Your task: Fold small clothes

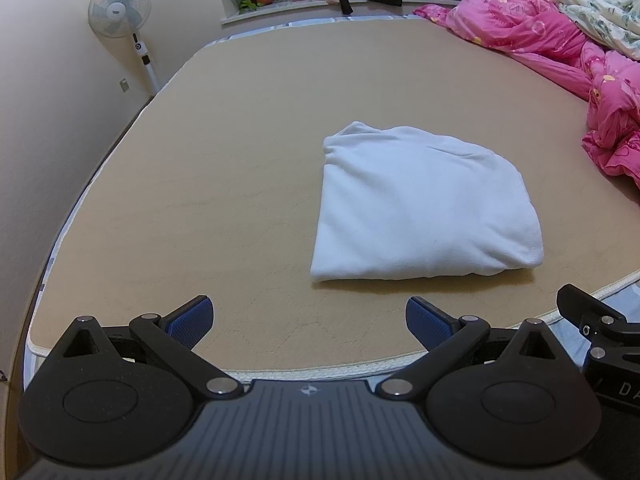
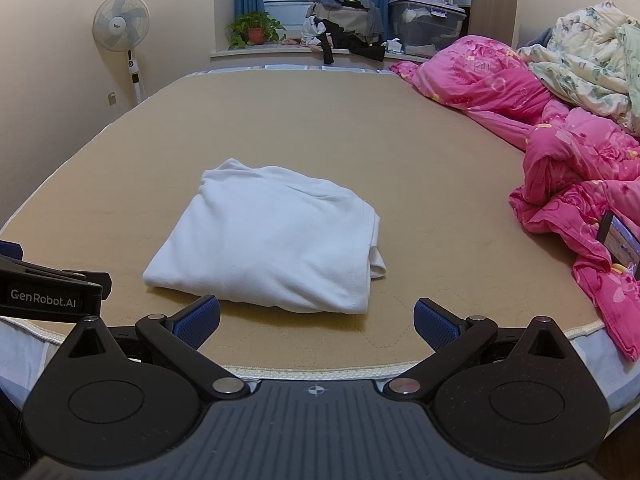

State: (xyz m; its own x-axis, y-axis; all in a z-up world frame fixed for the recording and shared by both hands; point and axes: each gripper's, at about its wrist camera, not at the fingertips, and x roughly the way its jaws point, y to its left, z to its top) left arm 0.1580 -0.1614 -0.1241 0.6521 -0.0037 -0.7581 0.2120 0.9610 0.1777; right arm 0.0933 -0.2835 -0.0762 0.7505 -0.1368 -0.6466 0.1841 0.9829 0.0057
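A white garment (image 1: 420, 208) lies folded into a compact, roughly square bundle on the tan mattress (image 1: 240, 160). In the right wrist view the same white garment (image 2: 272, 240) sits just beyond my fingers, with a small flap poking out at its right side. My left gripper (image 1: 308, 322) hovers over the near edge of the bed, open, nothing between its blue pads, the bundle ahead and to the right. My right gripper (image 2: 316, 322) is open too, empty, right in front of the bundle's near edge. Each gripper's body shows at the edge of the other's view.
A pink quilt (image 2: 560, 148) and a floral blanket (image 2: 592, 52) are heaped along the right side of the bed. A standing fan (image 1: 120, 12) is by the left wall. A windowsill at the back holds a potted plant (image 2: 256, 32), piled clothes and a plastic bin.
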